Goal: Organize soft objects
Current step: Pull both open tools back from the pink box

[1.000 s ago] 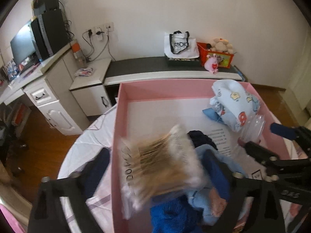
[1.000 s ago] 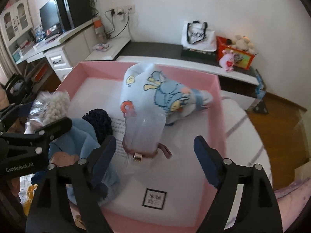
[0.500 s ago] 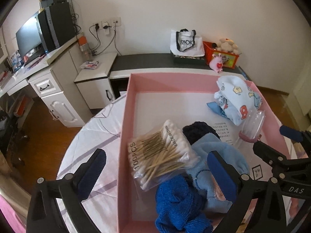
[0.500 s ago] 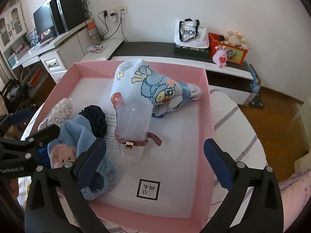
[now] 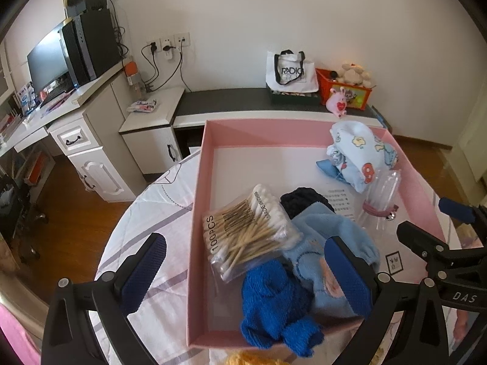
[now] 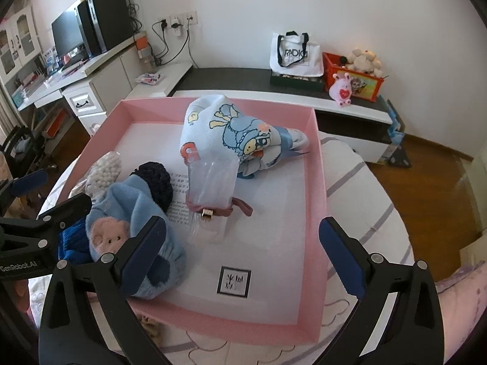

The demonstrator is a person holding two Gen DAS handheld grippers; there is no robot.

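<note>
The cotton-swab bag (image 5: 249, 231) is out of the left gripper (image 5: 246, 276) now and lying in the pink box (image 5: 194, 213) against the light-blue plush hat (image 5: 328, 243), so that drop looks done. Both pairs of jaws stand spread and empty, the right gripper (image 6: 243, 243) hanging over the clear pouch (image 6: 213, 188). The bag is clear and crinkly, marked 100PCS.

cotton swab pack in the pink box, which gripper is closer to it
Left. The left gripper hangs open right over the cotton swab pack. The right gripper, also open, sits across the pink box, near the clear pouch.
</note>
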